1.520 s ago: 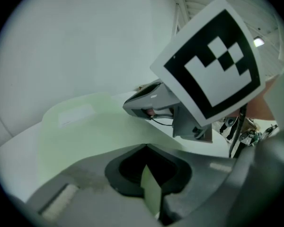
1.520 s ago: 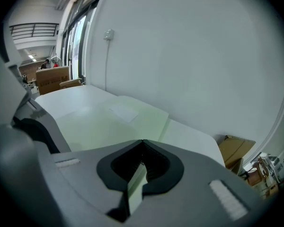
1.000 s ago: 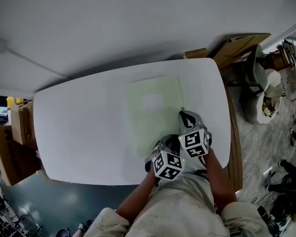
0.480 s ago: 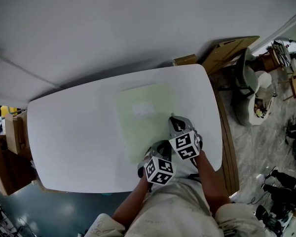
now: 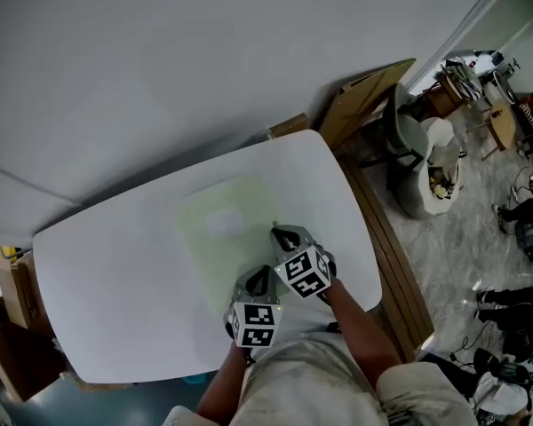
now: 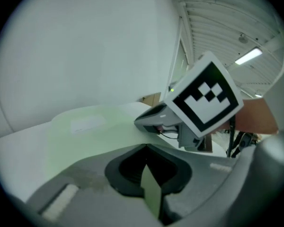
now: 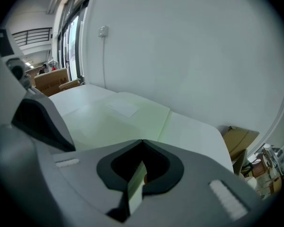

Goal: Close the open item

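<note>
A pale green book (image 5: pixel 215 238) with a white label (image 5: pixel 224 223) lies shut and flat on the white table (image 5: pixel 107 273). My right gripper (image 5: pixel 276 230) rests at the book's near right corner, jaws together. My left gripper (image 5: pixel 258 276) hovers just off the book's near edge, shut, with nothing of the book in it. In the left gripper view the book (image 6: pixel 85 129) stretches ahead of my left gripper (image 6: pixel 146 146), and the right gripper (image 6: pixel 163 119) sits on its right edge. In the right gripper view the book (image 7: pixel 118 115) lies beyond my right gripper (image 7: pixel 142 141).
Flattened cardboard (image 5: pixel 364 96) leans on the wall behind the table's far right corner. A white chair (image 5: pixel 417 162) with clutter stands to the right, beside a wooden bench (image 5: pixel 393 264). Wooden furniture (image 5: pixel 7 304) is at the table's left end.
My left gripper has drawn back and up from the book's near edge. The right gripper has kept its place on the book. The head view has swung, so everything sits further left.
</note>
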`<move>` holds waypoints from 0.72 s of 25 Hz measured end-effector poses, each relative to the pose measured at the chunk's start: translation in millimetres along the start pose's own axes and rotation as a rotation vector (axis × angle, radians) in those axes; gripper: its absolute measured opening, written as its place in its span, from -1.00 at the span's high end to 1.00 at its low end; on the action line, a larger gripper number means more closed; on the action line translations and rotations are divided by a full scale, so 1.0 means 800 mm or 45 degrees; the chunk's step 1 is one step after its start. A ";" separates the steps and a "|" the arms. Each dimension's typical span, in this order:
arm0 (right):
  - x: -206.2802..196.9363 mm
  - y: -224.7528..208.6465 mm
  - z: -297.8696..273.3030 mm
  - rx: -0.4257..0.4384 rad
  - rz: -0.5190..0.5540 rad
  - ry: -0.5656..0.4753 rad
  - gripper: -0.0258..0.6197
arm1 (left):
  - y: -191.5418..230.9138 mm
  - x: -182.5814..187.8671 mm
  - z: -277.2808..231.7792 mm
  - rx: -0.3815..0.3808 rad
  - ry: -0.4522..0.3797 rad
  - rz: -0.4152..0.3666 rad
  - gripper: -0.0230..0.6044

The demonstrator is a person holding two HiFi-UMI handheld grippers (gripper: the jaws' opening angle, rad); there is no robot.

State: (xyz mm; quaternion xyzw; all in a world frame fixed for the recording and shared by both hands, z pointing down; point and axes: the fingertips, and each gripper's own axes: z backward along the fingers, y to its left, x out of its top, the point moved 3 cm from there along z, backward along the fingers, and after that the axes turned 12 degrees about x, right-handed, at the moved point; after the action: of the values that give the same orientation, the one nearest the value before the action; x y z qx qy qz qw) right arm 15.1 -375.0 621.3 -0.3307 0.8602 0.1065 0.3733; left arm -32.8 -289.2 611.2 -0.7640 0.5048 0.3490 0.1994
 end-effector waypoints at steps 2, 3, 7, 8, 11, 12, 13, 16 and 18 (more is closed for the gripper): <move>0.002 -0.001 0.006 -0.027 -0.023 -0.029 0.92 | 0.018 0.012 0.005 0.053 -0.051 0.020 0.92; 0.003 -0.001 0.011 -0.043 -0.041 -0.055 0.92 | 0.027 0.017 0.007 0.079 -0.075 0.021 0.92; 0.019 -0.004 0.032 -0.108 -0.069 -0.150 0.92 | 0.058 0.037 0.012 0.166 -0.185 0.055 0.92; 0.024 -0.004 0.039 -0.120 -0.062 -0.164 0.92 | 0.060 0.043 0.013 0.177 -0.210 0.074 0.92; 0.030 0.000 0.064 -0.160 -0.065 -0.200 0.92 | 0.057 0.057 0.018 0.172 -0.259 0.084 0.92; 0.032 0.002 0.071 -0.172 -0.069 -0.211 0.92 | 0.055 0.061 0.020 0.168 -0.272 0.076 0.92; 0.034 0.004 0.077 -0.182 -0.071 -0.222 0.92 | 0.053 0.066 0.021 0.166 -0.286 0.069 0.92; 0.038 0.009 0.095 -0.210 -0.071 -0.251 0.92 | 0.047 0.080 0.026 0.171 -0.336 0.042 0.92; 0.038 0.011 0.108 -0.239 -0.084 -0.275 0.91 | 0.043 0.088 0.031 0.173 -0.366 0.025 0.92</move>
State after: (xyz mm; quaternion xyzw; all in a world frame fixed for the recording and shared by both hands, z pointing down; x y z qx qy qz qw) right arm 43.8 -345.9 538.5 -0.3788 0.7900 0.2091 0.4344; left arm -55.0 -331.3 544.4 -0.6860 0.5010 0.4216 0.3173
